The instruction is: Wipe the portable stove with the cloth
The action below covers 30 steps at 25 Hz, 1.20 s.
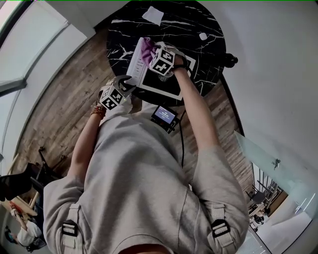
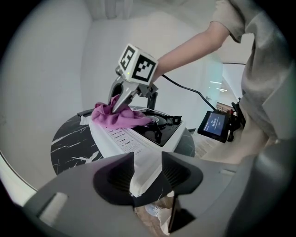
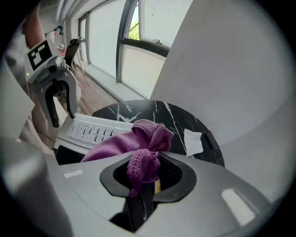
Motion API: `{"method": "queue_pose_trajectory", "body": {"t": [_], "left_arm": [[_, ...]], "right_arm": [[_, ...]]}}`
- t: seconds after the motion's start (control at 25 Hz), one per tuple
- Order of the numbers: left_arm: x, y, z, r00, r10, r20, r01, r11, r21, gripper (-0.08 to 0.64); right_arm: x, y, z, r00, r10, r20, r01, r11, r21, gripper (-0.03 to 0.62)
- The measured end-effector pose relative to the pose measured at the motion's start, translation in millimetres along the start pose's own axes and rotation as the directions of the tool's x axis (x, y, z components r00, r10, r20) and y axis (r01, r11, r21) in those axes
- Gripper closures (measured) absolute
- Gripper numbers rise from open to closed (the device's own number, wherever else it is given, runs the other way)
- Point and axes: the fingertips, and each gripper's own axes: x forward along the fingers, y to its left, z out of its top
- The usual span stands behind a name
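The white portable stove (image 1: 160, 90) with a black top stands on a round black marble table (image 1: 189, 25). My right gripper (image 1: 149, 55) is shut on a bunched purple cloth (image 1: 147, 48), which rests on the stove's far-left part above the printed control panel. In the right gripper view the cloth (image 3: 143, 139) fills the jaws of my right gripper (image 3: 150, 173). My left gripper (image 1: 125, 83) sits at the stove's near-left corner. In the left gripper view that white corner (image 2: 138, 166) lies clamped between the jaws of my left gripper (image 2: 147, 173).
A white paper napkin (image 1: 152, 15) and a small white object (image 1: 202, 35) lie on the table's far side. A small device with a lit screen (image 1: 164, 115) hangs by a cable in front of the person. Wooden floor and large windows surround the table.
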Motion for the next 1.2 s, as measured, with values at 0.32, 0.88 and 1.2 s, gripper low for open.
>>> {"method": "queue_pose_trajectory", "body": {"t": [0.32, 0.88, 1.2], "left_arm": [[4, -2, -2, 1.000, -0.003, -0.004, 0.003, 1.000, -0.016, 0.354], [7, 0, -4, 1.000, 0.012, -0.014, -0.013, 1.000, -0.024, 0.347], [7, -2, -4, 0.999, -0.009, -0.037, 0.008, 1.000, -0.022, 0.347]], "right_arm": [[18, 28, -2, 0.995, 0.010, -0.096, -0.022, 0.991, -0.132, 0.506], [-12, 130, 6, 0.967, 0.246, -0.065, -0.254, 0.952, -0.169, 0.499], [-32, 160, 14, 0.846, 0.532, -0.011, -0.532, 0.846, -0.038, 0.495]]}}
